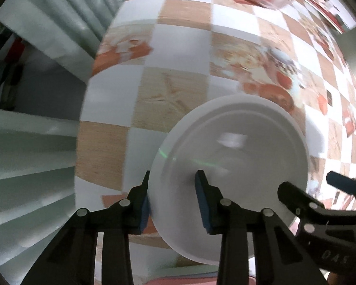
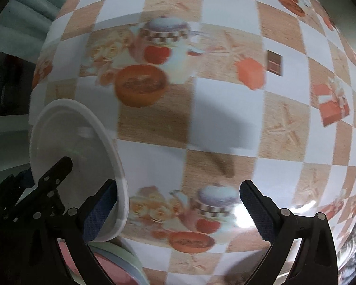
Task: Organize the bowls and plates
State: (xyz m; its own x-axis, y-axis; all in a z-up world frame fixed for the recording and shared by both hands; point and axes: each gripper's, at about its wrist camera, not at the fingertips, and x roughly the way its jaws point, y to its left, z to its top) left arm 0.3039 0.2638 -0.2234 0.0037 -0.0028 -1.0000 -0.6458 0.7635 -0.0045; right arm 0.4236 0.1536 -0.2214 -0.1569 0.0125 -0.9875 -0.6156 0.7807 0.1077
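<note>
Left wrist view: left gripper [image 1: 172,190] fingers clamped on white plate [image 1: 232,156] rim, above desk [image 1: 178,47]. Right gripper [image 2: 178,210] wide open, empty. Blurred stack [image 2: 121,263], probably plates, below fingers; stacking unfinished.

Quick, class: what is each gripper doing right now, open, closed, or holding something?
Left gripper: closed on the rim of the white bowl.
Right gripper: open, holding nothing; one finger sits beside the bowl.
</note>
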